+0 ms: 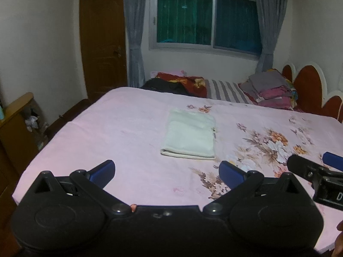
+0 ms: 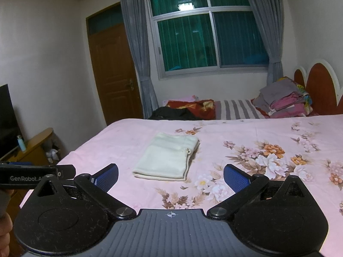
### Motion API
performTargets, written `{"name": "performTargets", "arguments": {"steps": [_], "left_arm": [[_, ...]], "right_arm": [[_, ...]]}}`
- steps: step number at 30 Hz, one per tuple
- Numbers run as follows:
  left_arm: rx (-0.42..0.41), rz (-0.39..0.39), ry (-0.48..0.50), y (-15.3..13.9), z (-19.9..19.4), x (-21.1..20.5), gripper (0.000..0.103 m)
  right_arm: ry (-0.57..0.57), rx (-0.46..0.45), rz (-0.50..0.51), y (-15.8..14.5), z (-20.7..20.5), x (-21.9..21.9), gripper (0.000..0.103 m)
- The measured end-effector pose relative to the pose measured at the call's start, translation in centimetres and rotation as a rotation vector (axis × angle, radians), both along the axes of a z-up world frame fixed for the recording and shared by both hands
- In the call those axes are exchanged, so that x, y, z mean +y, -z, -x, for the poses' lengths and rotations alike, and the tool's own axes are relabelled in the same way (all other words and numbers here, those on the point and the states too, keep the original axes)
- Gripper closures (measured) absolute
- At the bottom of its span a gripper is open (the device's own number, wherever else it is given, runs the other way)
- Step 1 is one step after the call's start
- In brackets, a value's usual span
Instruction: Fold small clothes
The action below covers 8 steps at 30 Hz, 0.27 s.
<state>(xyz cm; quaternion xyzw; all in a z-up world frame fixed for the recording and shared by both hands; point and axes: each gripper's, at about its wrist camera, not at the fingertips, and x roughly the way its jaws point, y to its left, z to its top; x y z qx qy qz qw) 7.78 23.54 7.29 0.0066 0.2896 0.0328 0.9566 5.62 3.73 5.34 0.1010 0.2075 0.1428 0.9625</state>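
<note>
A pale cream garment (image 1: pixel 189 136) lies folded into a neat rectangle in the middle of the pink floral bedsheet (image 1: pixel 107 132); it also shows in the right wrist view (image 2: pixel 166 157). My left gripper (image 1: pixel 167 172) is open and empty, held above the near part of the bed, short of the garment. My right gripper (image 2: pixel 170 176) is open and empty, also short of the garment. The right gripper's fingers (image 1: pixel 300 165) show at the right edge of the left wrist view. The left gripper's body (image 2: pixel 32 176) shows at the left edge of the right wrist view.
A stack of folded clothes (image 1: pixel 272 91) and a striped pillow (image 1: pixel 227 91) lie at the far side by the red headboard (image 1: pixel 308 85). A dark garment (image 1: pixel 165 85) and a red blanket (image 1: pixel 184 81) lie below the window. A wooden cabinet (image 1: pixel 15 128) stands at the left.
</note>
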Motion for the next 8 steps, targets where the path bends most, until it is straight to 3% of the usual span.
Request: {"name": "performTargets", "arguments": {"steps": [3, 8], "left_arm": [[0.008, 0.016, 0.025, 0.2, -0.7, 0.1, 0.001], [-0.006, -0.009, -0.025, 0.8, -2.8, 0.3, 0.0]], "right_arm": [[0.006, 0.009, -0.003, 0.3, -0.4, -0.2, 0.0], [0.032, 0.038, -0.005, 1.1, -1.5, -0.9, 0.0]]}}
